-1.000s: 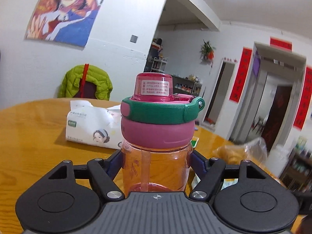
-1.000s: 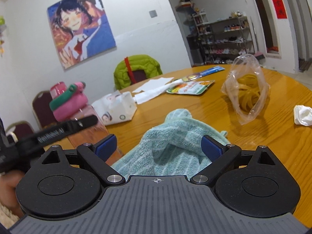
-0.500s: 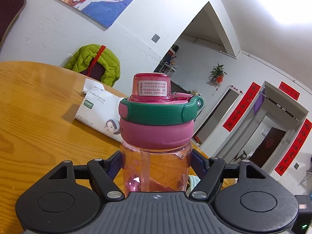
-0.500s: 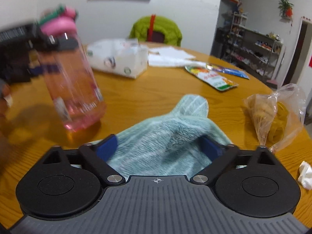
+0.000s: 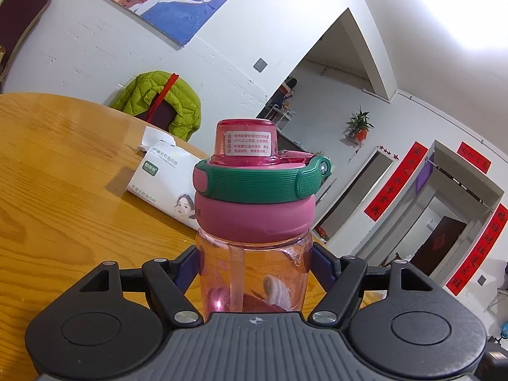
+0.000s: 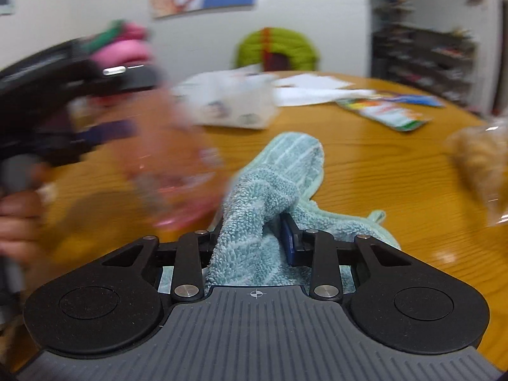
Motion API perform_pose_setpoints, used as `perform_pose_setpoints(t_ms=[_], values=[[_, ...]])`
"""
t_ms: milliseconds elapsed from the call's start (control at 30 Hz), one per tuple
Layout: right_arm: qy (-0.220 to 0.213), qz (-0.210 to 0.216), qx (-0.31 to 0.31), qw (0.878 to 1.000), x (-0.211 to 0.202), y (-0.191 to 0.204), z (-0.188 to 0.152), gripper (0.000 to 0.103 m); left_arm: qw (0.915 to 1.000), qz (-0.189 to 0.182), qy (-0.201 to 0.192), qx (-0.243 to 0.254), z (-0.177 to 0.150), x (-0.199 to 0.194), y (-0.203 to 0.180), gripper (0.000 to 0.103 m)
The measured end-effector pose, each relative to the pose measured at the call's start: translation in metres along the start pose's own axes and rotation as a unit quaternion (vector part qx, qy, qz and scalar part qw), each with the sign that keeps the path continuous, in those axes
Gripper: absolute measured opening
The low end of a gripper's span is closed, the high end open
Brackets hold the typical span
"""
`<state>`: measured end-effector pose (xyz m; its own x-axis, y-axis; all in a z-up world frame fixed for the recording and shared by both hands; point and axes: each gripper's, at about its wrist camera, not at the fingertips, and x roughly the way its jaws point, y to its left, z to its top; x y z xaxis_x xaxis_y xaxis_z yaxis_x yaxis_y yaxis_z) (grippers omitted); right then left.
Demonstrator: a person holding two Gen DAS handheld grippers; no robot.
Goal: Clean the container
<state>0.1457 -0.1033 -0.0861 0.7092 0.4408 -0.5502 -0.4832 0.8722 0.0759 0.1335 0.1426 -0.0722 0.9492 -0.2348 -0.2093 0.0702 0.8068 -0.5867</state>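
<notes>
Left wrist view: the left gripper (image 5: 254,263) is clamped on the clear pink body of the bottle (image 5: 254,222), its blue-padded fingers (image 5: 320,262) pressing either side just under the pink collar. The lid with its green band (image 5: 258,179) is on and the bottle sits tilted against the room, with the wooden table (image 5: 63,190) and a tissue pack (image 5: 165,177) behind it. A straw runs down inside (whether any liquid remains I cannot tell).

Right wrist view: the right gripper (image 6: 250,241) is pinched tight on a bunched fold of the teal towel (image 6: 279,184), the rest of which trails onto the table. The bottle appears at left as a motion-blurred pink shape, gripped in the left tool by the person's hand (image 6: 19,212), its lower end just beside the towel's raised tip; touching or not, the blur hides.

Risks, as I judge them: the smooth, round plastic could twist or slide between the pads once the towel pushes against it, since the hold is high on the body. The loose tail of towel could also drag across the table and snag the nearby snack bag (image 6: 479,155).
</notes>
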Motion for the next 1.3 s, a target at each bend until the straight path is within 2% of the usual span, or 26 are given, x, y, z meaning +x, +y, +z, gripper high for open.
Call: perform_pose_setpoints(t_ms=[100, 200, 267, 700, 767, 933, 1033, 1100, 1133, 1233, 1300], values=[[0.004, -0.007, -0.007, 1.0, -0.002, -0.002, 0.002, 0.034, 1.0, 0.0, 0.0, 0.0, 0.0, 0.0, 0.0, 0.072], [0.009, -0.015, -0.015, 1.0, -0.004, -0.005, 0.005, 0.023, 1.0, 0.001, 0.0, 0.006, -0.001, -0.001, -0.002, 0.072], [0.011, -0.02, -0.019, 1.0, -0.006, -0.007, 0.006, 0.01, 0.9999, 0.002, -0.001, 0.014, -0.002, -0.001, -0.004, 0.072], [0.03, -0.048, -0.047, 0.997, -0.012, -0.016, 0.015, 0.009, 0.9995, 0.001, 0.0, 0.031, -0.002, 0.0, -0.006, 0.072], [0.027, -0.015, -0.014, 0.999, 0.01, -0.006, 0.006, 0.009, 0.9994, 0.001, 0.0, 0.035, -0.002, 0.0, -0.006, 0.072], [0.034, 0.107, 0.017, 0.994, -0.015, -0.001, -0.01, 0.009, 0.9993, 0.002, -0.001, 0.038, -0.004, 0.001, -0.009, 0.072], [0.04, 0.165, -0.008, 0.985, -0.034, 0.012, -0.018, 0.009, 0.9991, 0.003, -0.001, 0.043, -0.003, 0.002, -0.01, 0.072], [0.041, 0.17, -0.045, 0.984, -0.041, 0.024, -0.021, 0.009, 0.9987, 0.003, -0.001, 0.052, -0.005, 0.002, -0.012, 0.072], [0.039, 0.159, -0.057, 0.985, -0.034, 0.035, -0.022, 0.009, 0.9984, 0.003, -0.002, 0.057, -0.005, 0.002, -0.014, 0.072], [0.038, 0.129, -0.067, 0.989, -0.034, 0.038, -0.02, 0.009, 0.9975, 0.003, -0.002, 0.07, -0.008, 0.001, -0.017, 0.072], [0.035, 0.094, -0.065, 0.993, -0.029, 0.033, -0.017, 0.008, 0.9971, 0.003, -0.002, 0.076, -0.008, 0.001, -0.018, 0.072]])
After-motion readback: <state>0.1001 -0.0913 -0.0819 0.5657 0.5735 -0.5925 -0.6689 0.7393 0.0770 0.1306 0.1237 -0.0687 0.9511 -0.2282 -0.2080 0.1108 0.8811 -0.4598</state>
